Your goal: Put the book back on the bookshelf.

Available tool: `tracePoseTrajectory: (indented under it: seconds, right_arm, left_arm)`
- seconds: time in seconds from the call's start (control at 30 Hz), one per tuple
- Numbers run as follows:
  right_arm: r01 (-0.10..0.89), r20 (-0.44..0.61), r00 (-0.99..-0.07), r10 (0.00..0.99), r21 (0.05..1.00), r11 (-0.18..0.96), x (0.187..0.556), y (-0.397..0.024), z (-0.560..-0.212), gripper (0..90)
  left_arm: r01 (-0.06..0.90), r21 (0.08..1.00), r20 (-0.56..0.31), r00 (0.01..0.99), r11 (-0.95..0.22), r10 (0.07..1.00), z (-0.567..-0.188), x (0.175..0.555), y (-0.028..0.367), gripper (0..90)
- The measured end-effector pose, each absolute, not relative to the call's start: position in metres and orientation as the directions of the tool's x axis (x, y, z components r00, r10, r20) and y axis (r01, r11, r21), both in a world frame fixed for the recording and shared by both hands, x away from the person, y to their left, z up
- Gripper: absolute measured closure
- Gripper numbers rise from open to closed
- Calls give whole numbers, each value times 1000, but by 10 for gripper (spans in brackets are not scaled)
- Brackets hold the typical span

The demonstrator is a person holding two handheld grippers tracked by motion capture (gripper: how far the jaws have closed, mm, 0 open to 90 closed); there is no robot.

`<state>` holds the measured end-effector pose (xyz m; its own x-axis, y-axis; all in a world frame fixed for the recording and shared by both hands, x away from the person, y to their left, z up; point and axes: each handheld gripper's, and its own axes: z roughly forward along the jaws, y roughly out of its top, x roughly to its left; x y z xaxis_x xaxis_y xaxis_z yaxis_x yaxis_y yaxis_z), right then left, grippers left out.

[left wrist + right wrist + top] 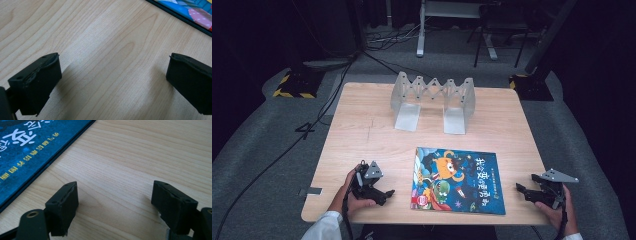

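Picture book (456,180): one item, a colourful children's hardback, lying flat and cover up near the table's (362,140) front edge, roughly midway between its front corners and slightly nearer the right one. Flat placement leaves both long sides reachable, presumably so it can be lifted from either side.

Left gripper (386,193): rests on the table by the front left corner, held in the person's hand, pointing toward the book's left edge. Jaws spread wide with bare wood between them, gripping nothing. In the left gripper view, the book's corner (192,12) sits ahead and off to the right of the jaws, well apart.

Expandable bookend rack (433,100): grey metal, upright near the far edge, empty; likely the book's destination.

Right gripper (521,189): by the front right corner, pointing at the book's right edge. Jaws wide apart, empty. In the right gripper view, the book's cover (30,152) lies ahead and left of the jaws, near but not touching.
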<state>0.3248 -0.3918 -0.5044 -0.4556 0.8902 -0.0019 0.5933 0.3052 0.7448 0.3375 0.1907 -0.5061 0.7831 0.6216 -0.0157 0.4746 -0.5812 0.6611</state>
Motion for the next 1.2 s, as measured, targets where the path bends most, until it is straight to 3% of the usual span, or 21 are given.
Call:
tracePoseTrajectory:
  seconds: [0.37,0.47,0.83,1.03,1.2]
  right_arm:
    - [599,-7,-445,896,741,303,327,-389,-504,217]
    - [615,5,-452,892,726,307,330,-383,-500,263]
    - [561,18,-619,785,709,427,337,-322,-492,266]
    - [596,109,-642,759,693,406,352,-312,-495,236]
    - [589,96,-658,747,683,432,361,-304,-495,182]
  left_arm:
    - [473,662,-17,785,-581,619,-506,338,191,3]
    - [475,663,-14,781,-579,625,-506,337,191,4]
    - [476,663,-16,780,-577,625,-506,337,189,9]
    - [475,662,-14,781,-579,624,-506,336,190,9]
    - [494,664,-15,759,-561,651,-506,333,186,7]
